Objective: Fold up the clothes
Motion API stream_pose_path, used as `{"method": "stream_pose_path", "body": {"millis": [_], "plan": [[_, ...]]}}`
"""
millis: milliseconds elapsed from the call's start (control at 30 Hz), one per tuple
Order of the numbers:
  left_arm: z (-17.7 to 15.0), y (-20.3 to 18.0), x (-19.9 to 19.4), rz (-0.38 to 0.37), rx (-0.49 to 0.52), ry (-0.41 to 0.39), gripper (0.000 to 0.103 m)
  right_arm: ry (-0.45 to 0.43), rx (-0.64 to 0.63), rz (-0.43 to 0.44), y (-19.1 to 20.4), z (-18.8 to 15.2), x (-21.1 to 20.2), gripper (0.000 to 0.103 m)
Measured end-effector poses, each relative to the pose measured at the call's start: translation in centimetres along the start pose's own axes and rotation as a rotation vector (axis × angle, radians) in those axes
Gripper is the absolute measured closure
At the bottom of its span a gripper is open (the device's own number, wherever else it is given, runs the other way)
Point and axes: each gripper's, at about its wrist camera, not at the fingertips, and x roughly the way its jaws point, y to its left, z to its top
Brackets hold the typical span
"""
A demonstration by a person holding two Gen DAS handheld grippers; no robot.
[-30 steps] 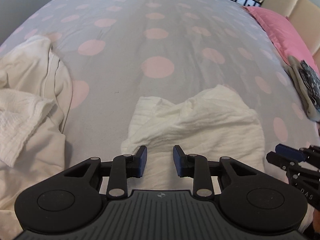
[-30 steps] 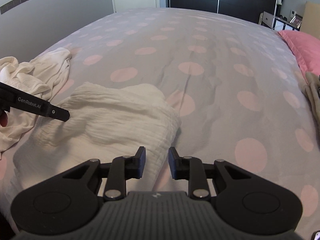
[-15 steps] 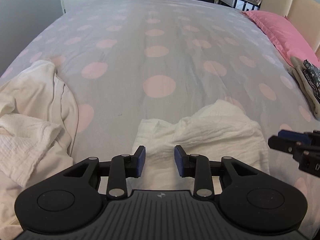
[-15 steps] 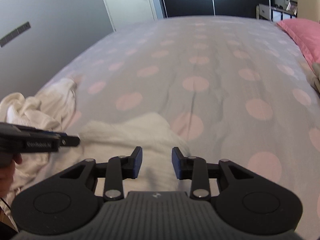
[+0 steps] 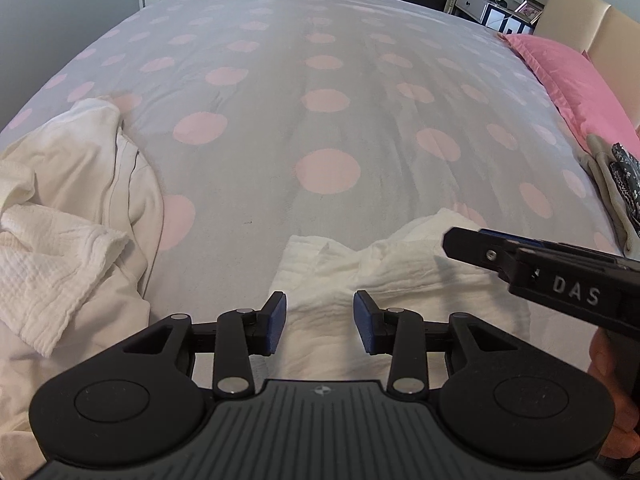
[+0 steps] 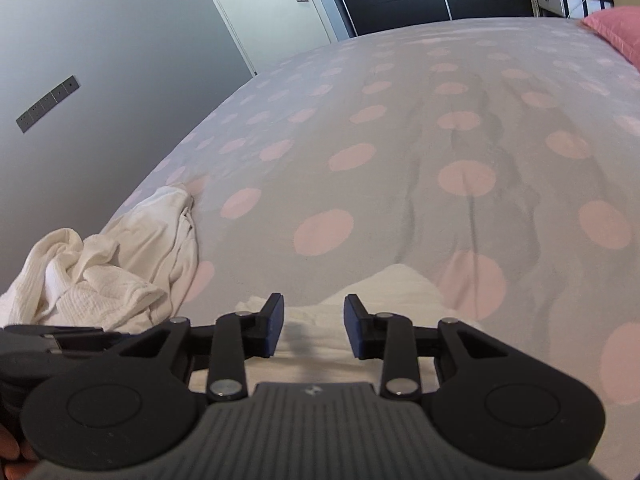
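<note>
A big bed (image 5: 328, 92) fills both views, with a grey cover full of pink dots, and it makes a wide, soft place to lay clothes flat. A pink pillow (image 5: 568, 76) sits at the far right by the headboard. On the left side lies a heap of white clothes (image 5: 68, 216), all bunched and rumpled, so these look like the ones waiting for a fold. Near the front edge of the bed lies a smaller white crinkly cloth (image 5: 400, 276). It is lumpy on top with a dip in the middle, so it could be partly folded or just dropped there (one look cannot say which). At the far right edge sits a small pile of darker patterned cloth (image 5: 618, 184), cut off by the frame, and it may be folded already. The left gripper (image 5: 319, 317) hangs just above the near edge of the crinkly cloth with its jaws apart and nothing between them. The right gripper (image 6: 314, 326) hovers over the same cloth from the right, jaws apart too, holding nothing. The near part of the cloth is hidden under both tools, so its front edge cannot be seen. A bit of a hand (image 5: 608, 368) shows behind the right tool.
</note>
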Motion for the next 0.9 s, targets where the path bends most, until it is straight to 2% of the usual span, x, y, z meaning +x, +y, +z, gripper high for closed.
{"method": "stream_pose_path", "body": {"millis": [133, 167, 200, 267, 300, 567, 633, 900], "plan": [[0.1, 0.1, 0.1, 0.003, -0.002, 0.002, 0.068, 0.0, -0.048, -0.026, 1.0, -0.1, 1.1, 0.068], [0.1, 0.1, 0.1, 0.004, -0.002, 0.003, 0.068, 0.004, -0.058, -0.034, 1.2, -0.2, 1.4, 0.072], [0.1, 0.1, 0.1, 0.005, -0.003, 0.003, 0.068, 0.016, -0.053, -0.033, 1.0, -0.2, 1.6, 0.086], [0.1, 0.1, 0.1, 0.006, -0.002, 0.004, 0.068, 0.033, -0.039, -0.026, 0.6, -0.3, 1.8, 0.101], [0.1, 0.0, 0.2, 0.007, 0.0, 0.005, 0.068, 0.024, -0.036, -0.024, 0.5, -0.2, 1.6, 0.103], [0.3, 0.1, -0.7, 0.024, -0.005, -0.014, 0.068, -0.039, -0.068, 0.041, 0.3, -0.4, -2.2, 0.103], [0.3, 0.1, -1.1, 0.029, -0.003, -0.021, 0.068, -0.049, -0.083, 0.085, 0.3, -0.8, -3.9, 0.103], [-0.6, 0.0, -3.1, 0.062, 0.015, -0.037, 0.068, 0.021, -0.189, 0.339, 1.0, -3.7, -10.9, 0.103]]}}
